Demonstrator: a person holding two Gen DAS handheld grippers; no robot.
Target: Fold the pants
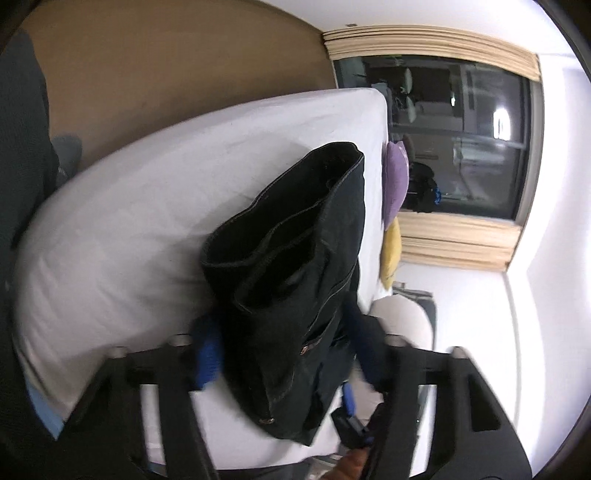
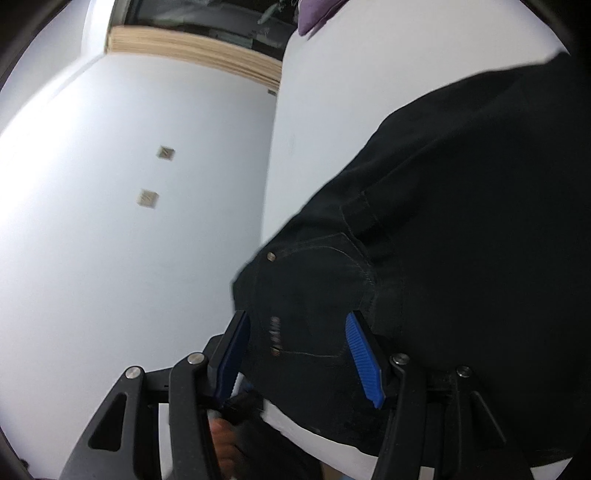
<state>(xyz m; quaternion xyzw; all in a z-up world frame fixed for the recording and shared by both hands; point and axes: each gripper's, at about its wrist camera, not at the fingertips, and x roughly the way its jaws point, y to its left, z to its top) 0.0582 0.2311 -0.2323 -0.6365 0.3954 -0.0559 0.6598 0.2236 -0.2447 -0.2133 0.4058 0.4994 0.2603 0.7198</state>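
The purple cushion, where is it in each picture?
Left wrist view: the round purple fabric cushion sits right of centre, at the white bed's far edge, above a yellow cushion.
Right wrist view: only a corner of it peeks in at the top edge.
Shared landmark: the black denim pants lying on the bed.

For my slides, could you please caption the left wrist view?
Left claw straddling black pants on a white bed, window behind.
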